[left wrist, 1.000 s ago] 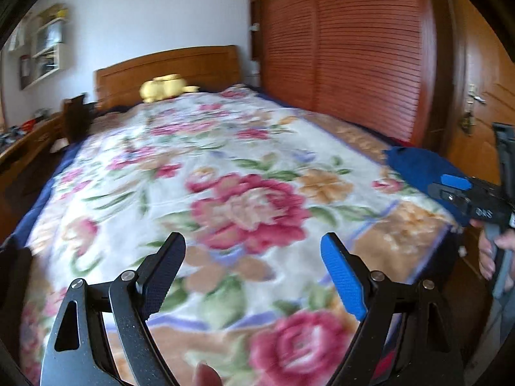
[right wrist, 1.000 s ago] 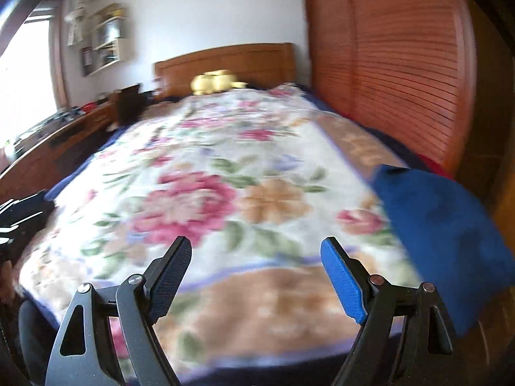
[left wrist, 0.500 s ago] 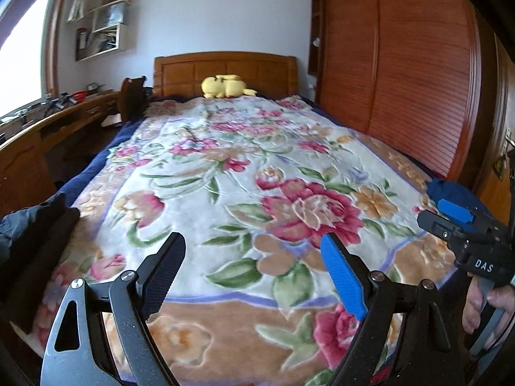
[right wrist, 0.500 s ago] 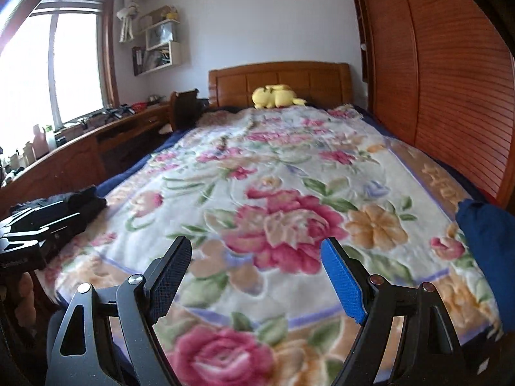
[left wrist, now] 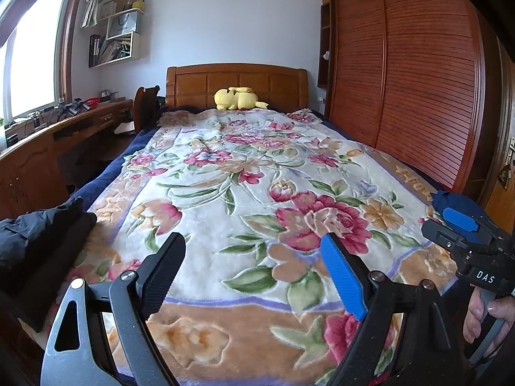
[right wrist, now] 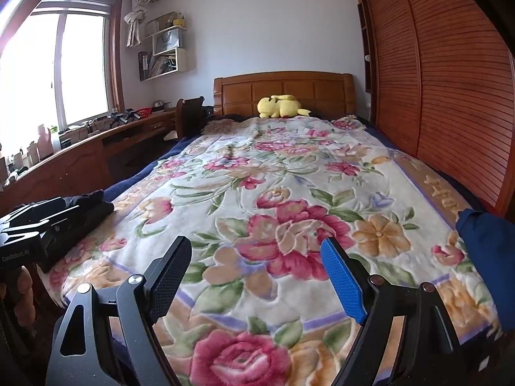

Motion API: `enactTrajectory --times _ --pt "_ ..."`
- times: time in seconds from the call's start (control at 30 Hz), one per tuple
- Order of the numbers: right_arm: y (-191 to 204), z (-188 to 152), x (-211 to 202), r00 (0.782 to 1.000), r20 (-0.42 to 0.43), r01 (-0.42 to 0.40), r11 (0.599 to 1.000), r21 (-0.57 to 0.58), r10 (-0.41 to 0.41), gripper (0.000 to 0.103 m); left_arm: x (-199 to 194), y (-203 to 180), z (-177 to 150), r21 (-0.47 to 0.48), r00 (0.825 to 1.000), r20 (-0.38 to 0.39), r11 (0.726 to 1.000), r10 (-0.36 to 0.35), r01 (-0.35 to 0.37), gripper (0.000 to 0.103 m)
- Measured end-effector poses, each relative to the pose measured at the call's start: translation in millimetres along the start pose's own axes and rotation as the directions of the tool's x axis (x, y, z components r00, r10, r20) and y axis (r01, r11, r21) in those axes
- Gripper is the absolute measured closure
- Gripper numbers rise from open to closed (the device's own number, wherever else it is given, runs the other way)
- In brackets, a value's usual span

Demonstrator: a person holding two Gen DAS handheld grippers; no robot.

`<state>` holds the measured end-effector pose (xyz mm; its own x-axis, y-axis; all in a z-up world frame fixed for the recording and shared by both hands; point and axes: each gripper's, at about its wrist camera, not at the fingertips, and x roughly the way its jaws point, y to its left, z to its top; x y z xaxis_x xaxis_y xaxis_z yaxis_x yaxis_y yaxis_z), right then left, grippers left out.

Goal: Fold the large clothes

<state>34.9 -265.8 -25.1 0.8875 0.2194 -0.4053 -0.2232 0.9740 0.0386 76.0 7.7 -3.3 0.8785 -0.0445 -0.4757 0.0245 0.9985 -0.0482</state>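
Observation:
A large floral blanket (left wrist: pixel 257 173) lies spread flat over the bed. A dark garment (left wrist: pixel 42 241) sits in a heap at its near left corner, and a blue garment (right wrist: pixel 486 251) at its near right edge. My left gripper (left wrist: pixel 254 257) hovers above the blanket's near end, open, nothing between its fingers. My right gripper (right wrist: pixel 257 257) hovers beside it at about the same distance, also open and empty. In the left wrist view the right gripper (left wrist: pixel 463 234) shows at the right edge, held by a hand (left wrist: pixel 486 315). The left gripper's body (right wrist: pixel 32 225) shows at the left in the right wrist view.
A yellow plush toy (left wrist: pixel 238 98) rests against the wooden headboard (left wrist: pixel 235 80). A slatted wardrobe (left wrist: pixel 408 74) runs along the bed's right side. A long wooden desk (right wrist: pixel 80 151) with clutter stands under the window at the left, a chair (right wrist: pixel 190 112) beside it.
Both views swung left from the wardrobe side and levelled, now looking straight up the bed; the window and desk came into view. Both grippers stayed open and have hardly moved over the last half second.

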Motion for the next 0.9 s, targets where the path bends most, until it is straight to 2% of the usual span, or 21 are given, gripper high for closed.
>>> enactTrajectory --times 0.9 --pt "-8 4 11 1.000 0.006 0.008 1.000 0.014 -0.008 0.019 -6 -9 -3 0.009 1.000 0.016 1.000 0.007 -0.007 0.017"
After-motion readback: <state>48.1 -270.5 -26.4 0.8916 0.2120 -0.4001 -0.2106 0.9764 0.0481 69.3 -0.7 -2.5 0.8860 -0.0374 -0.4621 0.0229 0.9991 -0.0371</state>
